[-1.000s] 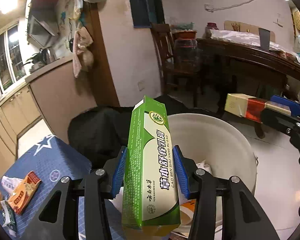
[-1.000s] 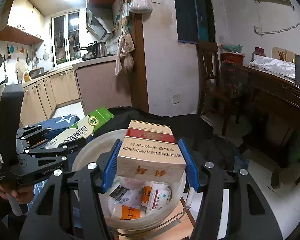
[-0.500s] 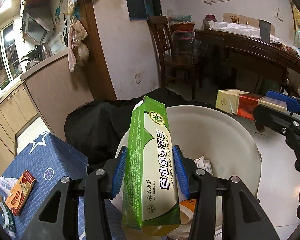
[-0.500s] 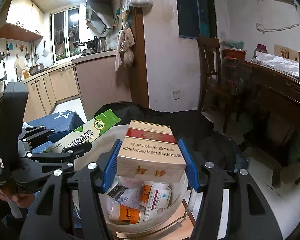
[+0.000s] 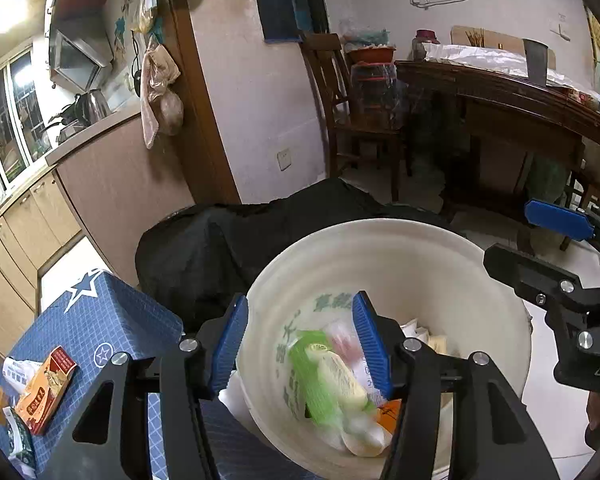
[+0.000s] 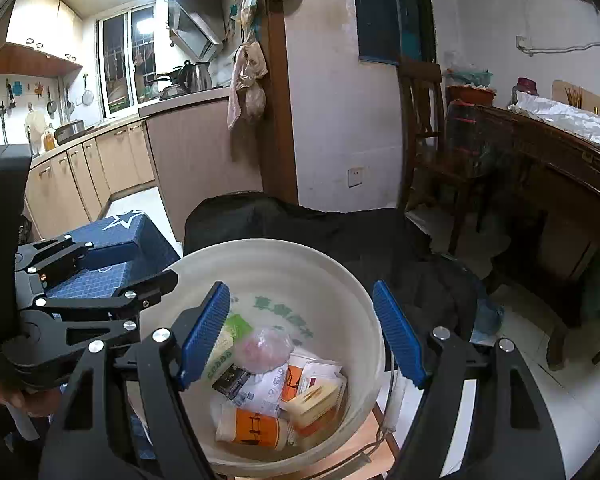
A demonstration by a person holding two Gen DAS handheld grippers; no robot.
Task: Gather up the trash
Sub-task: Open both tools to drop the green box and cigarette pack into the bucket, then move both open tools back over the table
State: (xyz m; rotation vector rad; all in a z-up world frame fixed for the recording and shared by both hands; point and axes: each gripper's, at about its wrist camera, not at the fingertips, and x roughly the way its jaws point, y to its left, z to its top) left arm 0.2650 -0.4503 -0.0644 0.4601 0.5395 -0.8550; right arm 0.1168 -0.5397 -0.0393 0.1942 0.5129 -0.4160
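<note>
my left tongs (image 5: 302, 344) hang spread apart with nothing between the blue pads, right over the white bucket (image 5: 380, 240). the green carton (image 5: 320, 376) shows as a blur inside the bucket, below the pads, so i judge it is dropping free among the other rubbish. my right tongs (image 6: 300, 334) are spread wide and empty too, above the same bucket, and the pale cigarette box (image 6: 316, 398) lies on the heap at the bucket's bottom, beside an orange-labelled bottle (image 6: 252, 426) and a crumpled pinkish bag (image 6: 264, 350).

what is left to gather sits away from the bucket, on the blue star-patterned box (image 5: 100, 320) to its left: an orange snack packet (image 5: 46, 390) and some wrappers (image 5: 18, 368) just beside it, near that box's lower edge. i expect these to be light and thin, the packet a flat card that could flex or slip from the pads. i would take it across its narrow width, near the middle, and close gently, since a pinch at a corner would likely let it swing or fold. the wrappers look soft; what exactly they are is too small to tell.
</note>
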